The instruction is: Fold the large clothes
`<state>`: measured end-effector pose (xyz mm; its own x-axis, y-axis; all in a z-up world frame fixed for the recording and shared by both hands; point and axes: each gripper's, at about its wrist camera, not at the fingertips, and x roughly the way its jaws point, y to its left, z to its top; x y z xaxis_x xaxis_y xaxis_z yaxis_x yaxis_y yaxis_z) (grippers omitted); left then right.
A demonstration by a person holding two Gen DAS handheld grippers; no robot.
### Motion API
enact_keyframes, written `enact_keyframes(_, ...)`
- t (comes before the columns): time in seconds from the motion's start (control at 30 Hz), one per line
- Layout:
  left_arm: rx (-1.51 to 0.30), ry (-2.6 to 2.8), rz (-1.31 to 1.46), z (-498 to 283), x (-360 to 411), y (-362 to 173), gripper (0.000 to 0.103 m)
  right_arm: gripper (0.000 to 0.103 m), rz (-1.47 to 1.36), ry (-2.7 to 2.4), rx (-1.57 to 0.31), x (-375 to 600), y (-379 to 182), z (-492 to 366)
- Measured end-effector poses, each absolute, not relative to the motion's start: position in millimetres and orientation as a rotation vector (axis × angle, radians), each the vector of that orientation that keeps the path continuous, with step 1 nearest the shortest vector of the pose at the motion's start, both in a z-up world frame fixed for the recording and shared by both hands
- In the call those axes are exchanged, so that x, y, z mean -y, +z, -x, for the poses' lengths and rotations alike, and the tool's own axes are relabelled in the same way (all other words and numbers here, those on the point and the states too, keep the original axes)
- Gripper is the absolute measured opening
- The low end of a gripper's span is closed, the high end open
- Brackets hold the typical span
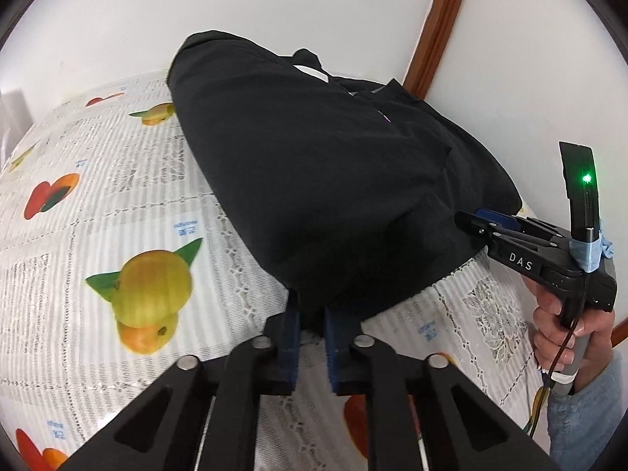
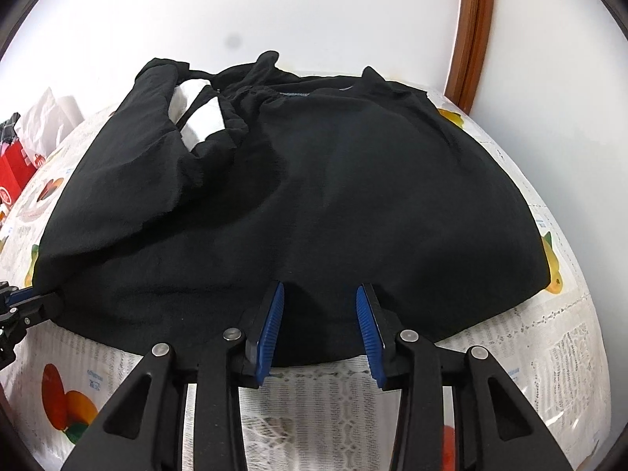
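A large black garment (image 2: 314,204) lies spread on a table with a fruit-print cloth (image 2: 549,353); it also shows in the left wrist view (image 1: 314,180). White patches (image 2: 204,117) show near its far left. My left gripper (image 1: 312,310) has its blue pads close together on the garment's near hem at its left corner; it shows at the left edge of the right wrist view (image 2: 35,298). My right gripper (image 2: 320,306) is open, its blue pads astride the near hem, fabric between them. It shows in the left wrist view (image 1: 471,221) at the hem's right end.
A white wall (image 2: 314,11) stands right behind the table, with a brown wooden frame (image 2: 471,27) at the right. A red box (image 2: 15,168) and white paper (image 2: 51,114) sit at the table's far left. A hand (image 1: 565,322) holds the right gripper's handle.
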<state>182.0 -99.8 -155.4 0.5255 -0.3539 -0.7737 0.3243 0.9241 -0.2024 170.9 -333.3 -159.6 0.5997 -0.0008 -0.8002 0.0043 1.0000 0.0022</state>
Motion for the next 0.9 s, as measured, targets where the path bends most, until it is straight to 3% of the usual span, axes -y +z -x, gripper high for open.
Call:
enact_keyframes(0.2,-0.931,-0.369,0.122,-184.7,67.1,-155.5,0.004,0.039,0.002,0.052,-0.923,309.6,-157.7,-171.2)
enact_keyframes(0.9,-0.915,-0.214,0.191,-143.7,-48.5,-151.8,0.003,0.04,0.107,0.285,-0.906,187.7,-151.3,-177.2)
